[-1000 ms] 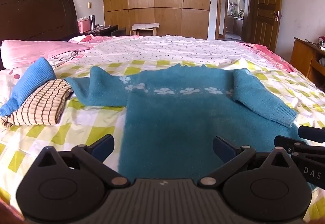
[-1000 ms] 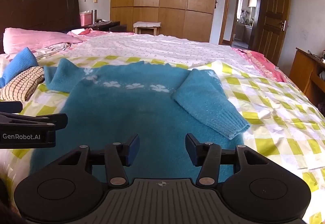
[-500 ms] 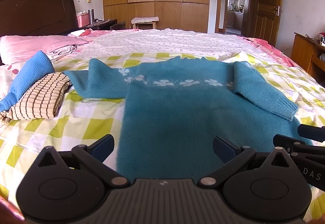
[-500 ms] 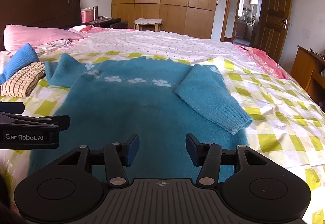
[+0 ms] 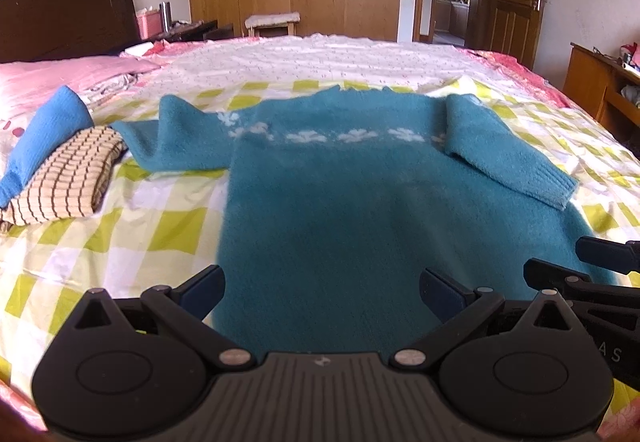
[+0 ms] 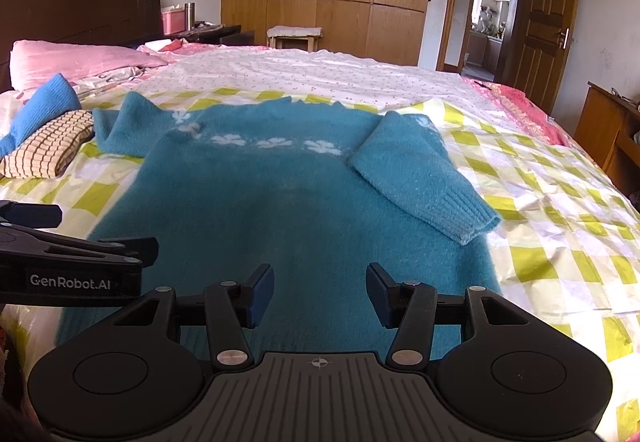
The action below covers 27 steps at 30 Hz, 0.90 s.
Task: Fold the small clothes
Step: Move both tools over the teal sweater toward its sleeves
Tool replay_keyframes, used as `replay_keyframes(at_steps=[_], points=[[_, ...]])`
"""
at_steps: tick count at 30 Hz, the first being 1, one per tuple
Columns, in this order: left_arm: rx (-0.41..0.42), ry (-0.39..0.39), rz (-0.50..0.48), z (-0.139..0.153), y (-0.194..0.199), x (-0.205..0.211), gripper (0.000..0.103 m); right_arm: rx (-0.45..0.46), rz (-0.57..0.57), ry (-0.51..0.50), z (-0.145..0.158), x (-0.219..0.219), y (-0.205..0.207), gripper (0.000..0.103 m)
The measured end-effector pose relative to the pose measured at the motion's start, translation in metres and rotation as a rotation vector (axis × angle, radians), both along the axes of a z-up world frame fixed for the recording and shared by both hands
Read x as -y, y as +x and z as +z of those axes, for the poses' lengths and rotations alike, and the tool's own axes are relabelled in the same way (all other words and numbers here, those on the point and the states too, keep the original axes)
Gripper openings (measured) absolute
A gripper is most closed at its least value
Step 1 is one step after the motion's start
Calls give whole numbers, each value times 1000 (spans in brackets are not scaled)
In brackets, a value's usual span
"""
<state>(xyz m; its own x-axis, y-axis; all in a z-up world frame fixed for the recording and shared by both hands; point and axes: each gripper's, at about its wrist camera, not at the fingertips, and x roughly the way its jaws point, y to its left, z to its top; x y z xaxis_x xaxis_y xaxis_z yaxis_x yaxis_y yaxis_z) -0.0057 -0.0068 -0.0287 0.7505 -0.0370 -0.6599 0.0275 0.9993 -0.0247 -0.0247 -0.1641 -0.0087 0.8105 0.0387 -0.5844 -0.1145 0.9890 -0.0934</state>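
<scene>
bed (image 5: 168, 238) with checked sheet; teal sweater (image 5: 344, 201) flat mid-bed, right sleeve folded in, left sleeve out toward the folded pile (image 5: 68, 177). left tongs (image 5: 320, 288) wide, right tongs (image 6: 320, 290) half open, both empty over the hem. step: likely hem pickup; next, close on both hem corners.

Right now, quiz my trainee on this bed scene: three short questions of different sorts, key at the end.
1. True or false: the sleeve on the right of the teal sweater is folded over its body.
2. Which lies beside the other sleeve? A) striped folded cloth B) a towel C) a book
3. Fill in: the jaws of the left gripper and of the right gripper both stand ____, with nothing gripped.

Key: 1 true; 2 A; 3 open.
</scene>
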Motion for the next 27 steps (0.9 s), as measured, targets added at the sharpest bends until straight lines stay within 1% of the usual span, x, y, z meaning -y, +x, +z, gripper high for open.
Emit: replay_keyframes(at_steps=[4,9,14,20,27], points=[[-52,11,-19,-8,-4,7,103,-29,-8,-7,-6,-1,-6,51],[-78,19,-40,-14,-10,11,103,-55,-19,-4,-11,2,-12,51],[-83,22,-45,-16,-14,11,103,-65,-23,-6,-12,2,-16,51],[-72,60,-44,-15,-17,14,103,-67,-28,-11,-12,0,-17,51],[-76,55,-48,-16,-18,12,103,-71,-32,-22,-12,-2,-18,51]])
